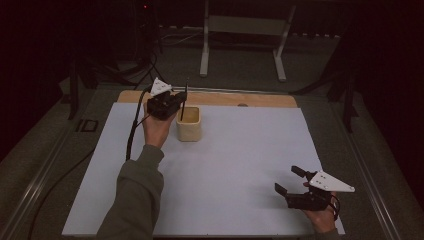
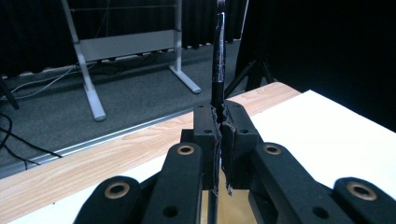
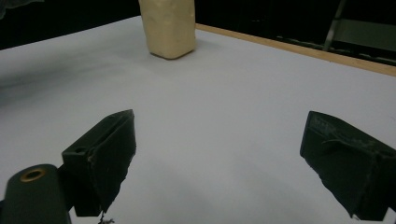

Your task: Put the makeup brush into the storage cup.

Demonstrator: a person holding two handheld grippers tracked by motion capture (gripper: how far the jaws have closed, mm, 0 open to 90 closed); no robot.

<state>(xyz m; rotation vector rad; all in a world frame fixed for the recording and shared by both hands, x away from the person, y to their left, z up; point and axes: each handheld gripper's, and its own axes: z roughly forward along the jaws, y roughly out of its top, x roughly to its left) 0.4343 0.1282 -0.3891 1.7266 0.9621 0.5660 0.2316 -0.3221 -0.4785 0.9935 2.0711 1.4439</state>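
In the high view, the left gripper (image 1: 176, 101) is held just above the rim of a cream-coloured cup (image 1: 189, 124), its jaws clamped on a thin dark pen (image 1: 184, 100). The pen is kept nearly upright, its lower end already inside the cup's mouth, presumably so that it can be let down into the cup without catching the rim. The right gripper (image 1: 289, 180) is rested well apart, near the white sheet's (image 1: 240, 165) front edge, with jaws spread and nothing between them; it appears to be parked out of the way.

In the left gripper view, the pen (image 2: 218, 56) is seen pinched between the closed pads (image 2: 205, 133), rising straight above them.

In the right gripper view, the open fingers (image 3: 105, 154) frame bare sheet, and the cup (image 3: 169, 25) stands far ahead of them.
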